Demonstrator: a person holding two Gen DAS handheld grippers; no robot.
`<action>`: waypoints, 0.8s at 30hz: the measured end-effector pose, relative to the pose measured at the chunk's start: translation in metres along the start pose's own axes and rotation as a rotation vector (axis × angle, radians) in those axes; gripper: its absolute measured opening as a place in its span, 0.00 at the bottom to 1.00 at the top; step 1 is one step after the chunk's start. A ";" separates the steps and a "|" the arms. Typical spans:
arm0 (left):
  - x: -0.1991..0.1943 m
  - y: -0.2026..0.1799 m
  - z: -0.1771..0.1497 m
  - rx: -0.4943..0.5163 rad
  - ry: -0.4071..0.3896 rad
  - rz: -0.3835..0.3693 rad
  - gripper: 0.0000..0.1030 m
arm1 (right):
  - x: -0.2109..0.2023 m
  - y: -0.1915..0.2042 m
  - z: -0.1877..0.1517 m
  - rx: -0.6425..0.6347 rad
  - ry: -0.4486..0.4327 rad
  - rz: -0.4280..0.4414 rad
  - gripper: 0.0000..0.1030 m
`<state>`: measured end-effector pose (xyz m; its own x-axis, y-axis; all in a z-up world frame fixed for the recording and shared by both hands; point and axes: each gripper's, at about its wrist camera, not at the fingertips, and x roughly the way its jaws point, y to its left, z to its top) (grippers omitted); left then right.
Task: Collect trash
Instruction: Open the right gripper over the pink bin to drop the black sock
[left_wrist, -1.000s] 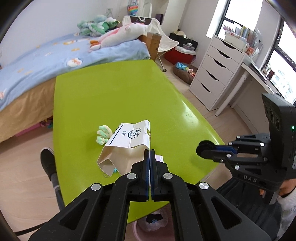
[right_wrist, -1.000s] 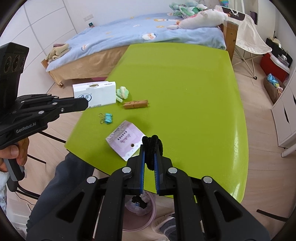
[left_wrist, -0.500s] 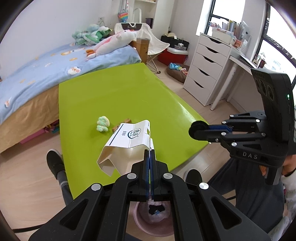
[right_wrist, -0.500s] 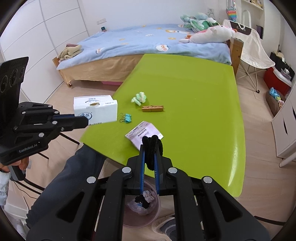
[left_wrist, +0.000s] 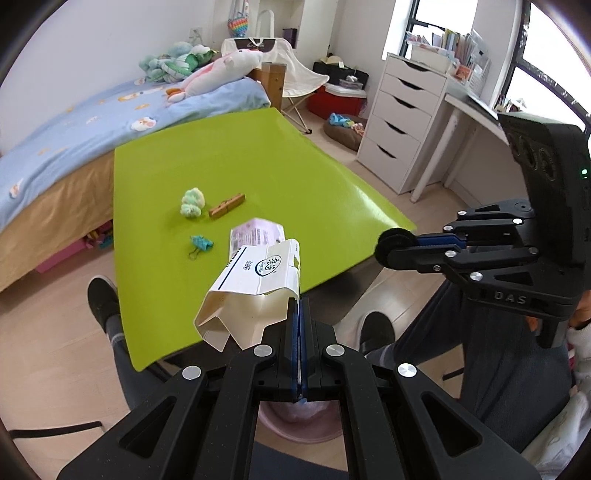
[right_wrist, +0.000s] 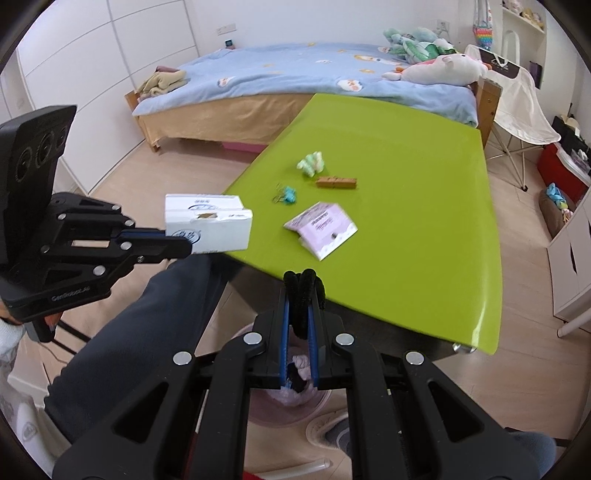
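Observation:
My left gripper (left_wrist: 297, 306) is shut on a crushed white carton (left_wrist: 255, 295) and holds it in the air off the near edge of the green table (left_wrist: 240, 158); the carton also shows in the right wrist view (right_wrist: 208, 223). My right gripper (right_wrist: 301, 291) is shut on a black fuzzy ring (right_wrist: 304, 295), also seen from the left wrist view (left_wrist: 393, 247). A pink bin (right_wrist: 288, 402) with trash stands on the floor below both grippers. On the table lie a pink packet (right_wrist: 321, 232), a wooden clothespin (right_wrist: 336, 182), a teal binder clip (right_wrist: 286, 194) and a pale green wad (right_wrist: 311, 164).
A bed with a blue cover (left_wrist: 74, 122) stands past the table's far left side. A white drawer unit (left_wrist: 399, 122) and desk are at the right. The person's legs (right_wrist: 129, 328) and shoes (left_wrist: 103, 299) are under the table's near edge.
Both grippers have pulled back from the table toward the person, each keeping its item. The carton now hangs off the table edge, and the bin sits under the grippers.

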<state>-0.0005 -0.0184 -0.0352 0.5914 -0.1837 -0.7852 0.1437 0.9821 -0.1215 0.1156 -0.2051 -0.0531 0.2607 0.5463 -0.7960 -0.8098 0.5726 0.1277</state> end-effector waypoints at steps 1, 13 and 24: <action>0.000 0.000 -0.004 -0.004 0.002 -0.002 0.00 | 0.001 0.003 -0.004 -0.003 0.007 0.008 0.08; -0.011 -0.003 -0.032 -0.045 0.009 -0.033 0.00 | 0.012 0.021 -0.027 -0.012 0.062 0.073 0.08; -0.016 -0.008 -0.030 -0.032 0.004 -0.052 0.00 | 0.016 0.021 -0.030 -0.009 0.082 0.097 0.39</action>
<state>-0.0350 -0.0223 -0.0405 0.5807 -0.2343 -0.7797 0.1487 0.9721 -0.1813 0.0871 -0.2026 -0.0807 0.1378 0.5468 -0.8258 -0.8341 0.5137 0.2009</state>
